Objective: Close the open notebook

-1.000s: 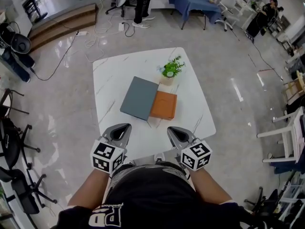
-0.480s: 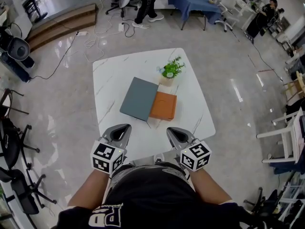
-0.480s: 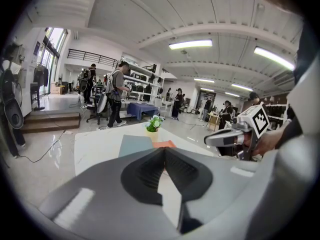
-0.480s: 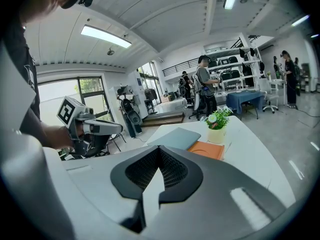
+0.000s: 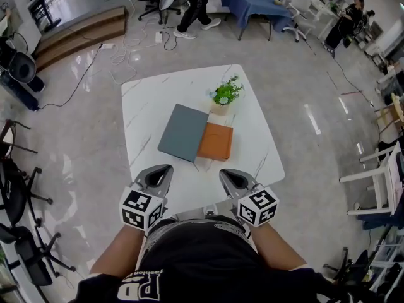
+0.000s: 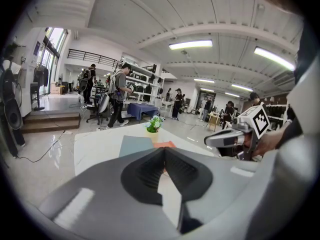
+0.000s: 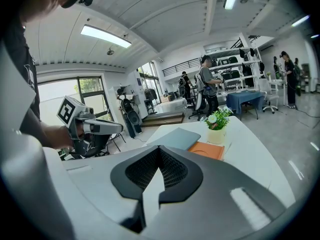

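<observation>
On the white marble table [image 5: 145,100] a flat grey cover [image 5: 184,131] and a smaller orange one [image 5: 216,141] lie side by side, touching; no open pages show. The left gripper view shows the grey cover [image 6: 136,145] and the orange one [image 6: 164,144] ahead of its jaws, as does the right gripper view, grey [image 7: 175,138] and orange [image 7: 206,150]. My left gripper [image 5: 165,168] and right gripper [image 5: 225,173] hover over the table's near edge, well short of both covers. Both are shut, tips meeting, with nothing held.
A small potted plant [image 5: 225,94] stands just behind the orange cover. Around the table are a shiny floor, cables [image 5: 126,49], chairs [image 5: 19,188] at the left, a blue-covered table [image 5: 255,2] and people far behind.
Grippers and the things on the table stand as before. Only a person in the far background has walked on.
</observation>
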`<control>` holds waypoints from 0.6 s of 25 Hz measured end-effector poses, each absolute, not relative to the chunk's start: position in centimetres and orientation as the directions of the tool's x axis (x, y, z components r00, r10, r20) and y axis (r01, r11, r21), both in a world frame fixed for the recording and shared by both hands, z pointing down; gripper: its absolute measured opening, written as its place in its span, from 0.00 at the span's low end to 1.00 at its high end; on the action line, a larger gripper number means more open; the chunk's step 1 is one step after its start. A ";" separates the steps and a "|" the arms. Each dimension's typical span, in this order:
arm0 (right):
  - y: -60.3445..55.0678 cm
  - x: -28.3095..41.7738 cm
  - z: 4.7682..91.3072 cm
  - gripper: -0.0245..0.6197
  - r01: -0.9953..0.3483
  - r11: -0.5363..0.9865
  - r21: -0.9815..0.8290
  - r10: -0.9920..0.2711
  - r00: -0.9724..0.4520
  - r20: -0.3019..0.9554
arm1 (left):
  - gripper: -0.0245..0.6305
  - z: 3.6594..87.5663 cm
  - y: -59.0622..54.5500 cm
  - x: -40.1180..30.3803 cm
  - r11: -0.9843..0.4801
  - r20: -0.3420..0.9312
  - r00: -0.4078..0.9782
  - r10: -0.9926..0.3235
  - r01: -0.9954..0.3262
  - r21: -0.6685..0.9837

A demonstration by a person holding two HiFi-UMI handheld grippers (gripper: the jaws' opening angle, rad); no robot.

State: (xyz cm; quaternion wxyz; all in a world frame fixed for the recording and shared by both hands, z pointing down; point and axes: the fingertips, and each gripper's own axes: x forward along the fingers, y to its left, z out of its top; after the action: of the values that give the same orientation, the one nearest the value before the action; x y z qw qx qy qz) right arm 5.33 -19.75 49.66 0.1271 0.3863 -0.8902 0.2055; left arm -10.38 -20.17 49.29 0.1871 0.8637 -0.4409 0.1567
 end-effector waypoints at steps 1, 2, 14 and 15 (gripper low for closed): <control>-19.7 5.3 49.6 0.04 -0.739 0.618 -0.268 -0.635 -0.670 0.384 | 0.13 49.2 -20.2 -10.3 -0.542 0.435 0.563 -0.703 -0.820 0.185; -19.7 5.3 49.6 0.04 -0.738 0.619 -0.268 -0.634 -0.671 0.383 | 0.13 49.2 -20.1 -10.3 -0.543 0.434 0.564 -0.703 -0.819 0.185; -20.0 4.9 49.6 0.04 -0.736 0.620 -0.271 -0.631 -0.674 0.384 | 0.13 49.2 -20.5 -10.4 -0.539 0.431 0.564 -0.704 -0.820 0.192; -20.0 4.8 49.6 0.04 -0.735 0.621 -0.271 -0.631 -0.674 0.384 | 0.13 49.2 -20.5 -10.4 -0.539 0.432 0.564 -0.704 -0.820 0.192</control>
State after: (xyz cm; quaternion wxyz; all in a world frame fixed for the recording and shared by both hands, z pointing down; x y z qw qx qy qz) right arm 4.83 -20.02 49.63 0.1267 0.3831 -0.8914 0.2063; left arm -10.41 -20.52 49.23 0.1894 0.8637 -0.4412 0.1531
